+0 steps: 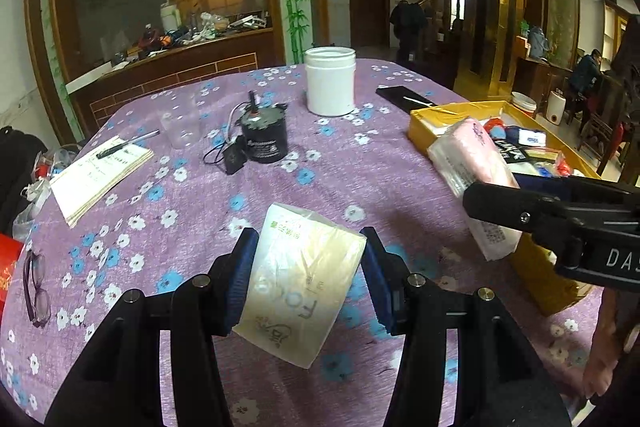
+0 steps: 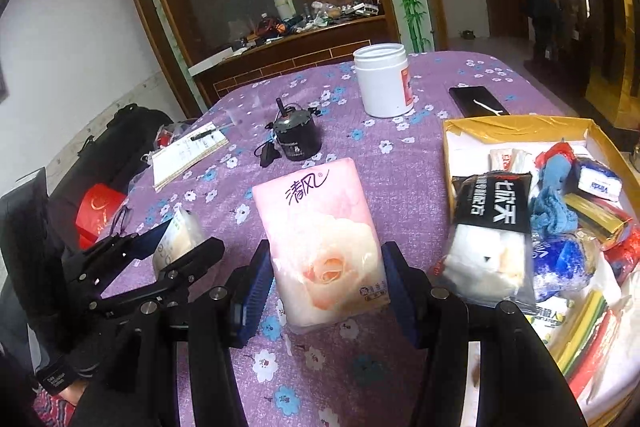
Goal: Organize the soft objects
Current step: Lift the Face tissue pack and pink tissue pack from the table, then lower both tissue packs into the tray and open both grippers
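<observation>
Cream tissue pack (image 1: 300, 283) clamped in left tool (image 1: 310, 285)

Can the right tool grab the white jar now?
Probably not. The right tool is already clamped on a pink tissue pack, and the white jar stands far across the table, though nothing blocks the path.

We hold both claws angled downward over the counter (image 1: 328, 163). Our left claw (image 1: 310, 283) has its blue pads pressed on the sides of a cream tissue pack (image 1: 300, 287). Our right claw (image 2: 328, 283) clamps a pink tissue pack (image 2: 324, 239) the same way, just beside the left.
</observation>
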